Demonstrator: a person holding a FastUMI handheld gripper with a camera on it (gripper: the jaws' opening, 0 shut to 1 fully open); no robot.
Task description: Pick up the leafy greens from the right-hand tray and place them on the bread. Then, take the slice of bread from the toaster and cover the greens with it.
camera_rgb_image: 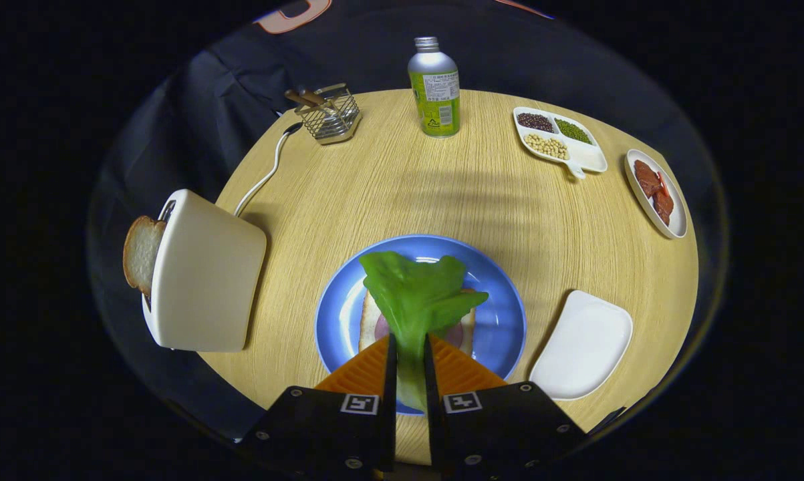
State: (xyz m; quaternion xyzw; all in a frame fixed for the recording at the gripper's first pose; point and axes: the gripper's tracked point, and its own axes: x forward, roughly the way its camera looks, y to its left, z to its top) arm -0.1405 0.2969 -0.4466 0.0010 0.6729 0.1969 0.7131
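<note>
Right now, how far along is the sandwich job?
Done: the leafy greens are off the white tray, which lies right of the blue plate. In hand: the gripper has its jaws shut on the stem, holding the leaf over the bread on the plate; not released yet. Left: set the greens down, then fetch the slice from the toaster and cover them.

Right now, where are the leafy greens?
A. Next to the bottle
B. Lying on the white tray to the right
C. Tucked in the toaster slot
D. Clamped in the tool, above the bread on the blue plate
D: the tool is shut on the greens, whose leaf hangs over the bread on the blue plate; the white tray holds none.
</note>
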